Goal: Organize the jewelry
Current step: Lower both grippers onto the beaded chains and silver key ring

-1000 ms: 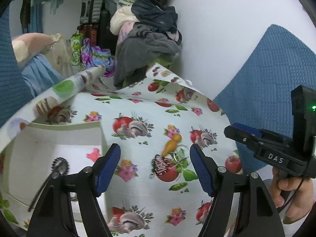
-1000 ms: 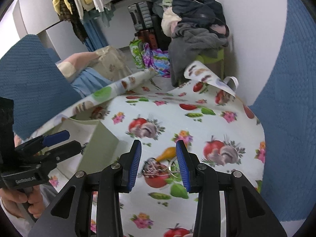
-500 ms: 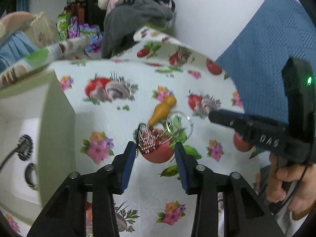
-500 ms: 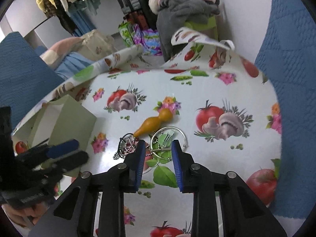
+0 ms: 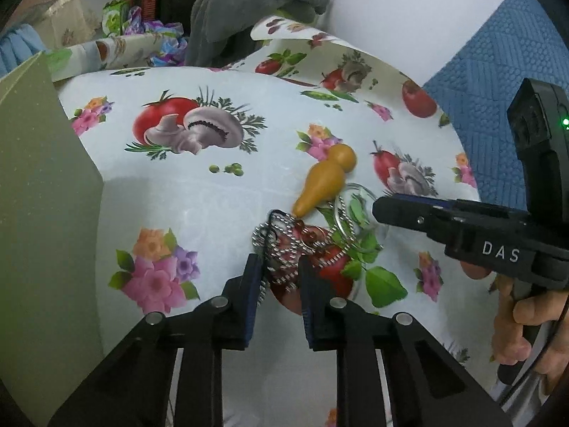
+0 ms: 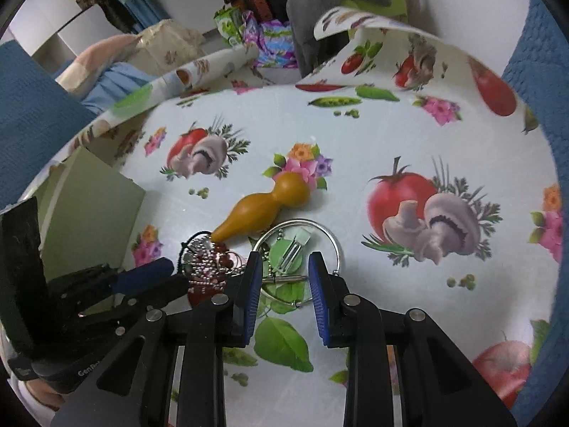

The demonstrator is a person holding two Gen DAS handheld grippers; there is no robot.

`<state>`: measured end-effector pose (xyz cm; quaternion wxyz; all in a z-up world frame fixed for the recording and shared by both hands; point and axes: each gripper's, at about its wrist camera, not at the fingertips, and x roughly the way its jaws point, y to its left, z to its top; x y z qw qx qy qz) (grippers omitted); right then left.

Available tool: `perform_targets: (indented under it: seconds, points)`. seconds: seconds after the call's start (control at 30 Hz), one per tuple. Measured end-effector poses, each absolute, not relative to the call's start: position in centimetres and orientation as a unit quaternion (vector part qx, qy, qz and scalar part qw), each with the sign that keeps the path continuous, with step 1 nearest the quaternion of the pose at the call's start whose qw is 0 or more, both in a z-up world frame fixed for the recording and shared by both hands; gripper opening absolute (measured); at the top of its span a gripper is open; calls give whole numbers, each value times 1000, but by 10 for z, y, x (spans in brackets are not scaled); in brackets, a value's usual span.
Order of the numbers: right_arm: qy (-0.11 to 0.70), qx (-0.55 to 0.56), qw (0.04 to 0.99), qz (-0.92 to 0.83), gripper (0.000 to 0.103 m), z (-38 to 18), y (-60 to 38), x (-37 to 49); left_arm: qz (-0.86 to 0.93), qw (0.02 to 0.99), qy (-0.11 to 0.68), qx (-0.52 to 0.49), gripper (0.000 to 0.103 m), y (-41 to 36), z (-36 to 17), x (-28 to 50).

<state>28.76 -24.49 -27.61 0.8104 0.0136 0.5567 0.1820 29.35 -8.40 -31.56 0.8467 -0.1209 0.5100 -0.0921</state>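
A tangle of jewellery lies on the printed tablecloth: a silver bead chain, dark red beads, an orange-brown gourd-shaped pendant and a thin silver hoop. My left gripper is low over the pile. Its jaws are closing, with a bunch of the bead chain between them. My right gripper straddles the near part of the hoop and a small metal bar inside it; its pads stand apart from both. The chain and pendant lie to its left.
A pale green box stands close on the left of the pile. A hand holds the right gripper just right of the jewellery. Blue textured cushions flank the table. Piled clothes sit behind the far edge.
Both grippers have sunk toward the jewellery. The left jaws have narrowed from wide to a small gap around the bead chain. The right jaws have narrowed a little over the hoop.
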Motion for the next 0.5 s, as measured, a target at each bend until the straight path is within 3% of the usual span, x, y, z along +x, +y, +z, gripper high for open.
perform_targets:
  seconds: [0.5]
  points:
    - [574,-19,801,167,24,-299,-236,303,-83,847,512,-118,5,-86,-322,304]
